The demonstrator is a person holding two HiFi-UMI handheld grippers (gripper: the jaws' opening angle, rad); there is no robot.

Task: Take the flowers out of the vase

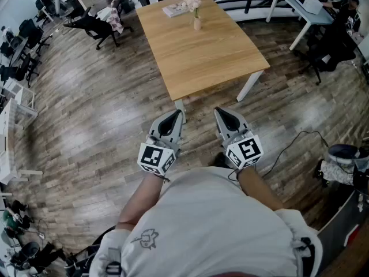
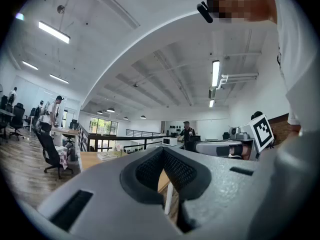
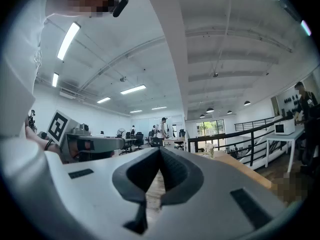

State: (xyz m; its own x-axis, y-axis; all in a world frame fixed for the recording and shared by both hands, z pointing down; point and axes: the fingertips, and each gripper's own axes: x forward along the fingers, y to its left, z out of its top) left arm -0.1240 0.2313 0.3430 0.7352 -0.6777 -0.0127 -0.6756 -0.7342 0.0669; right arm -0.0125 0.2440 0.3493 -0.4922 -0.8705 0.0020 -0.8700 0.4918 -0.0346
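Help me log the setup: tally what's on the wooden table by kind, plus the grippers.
vase: 1
flower bunch: 1
book: 1
grippers: 2, left gripper and right gripper
Total: 5

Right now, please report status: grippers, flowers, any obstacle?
Left gripper and right gripper shut, empty. Flowers in vase, far end of table. No obstacle seen.

White printed T-shirt; grey left gripper and right gripper, black-padded fingers, black-and-white marker cubes.
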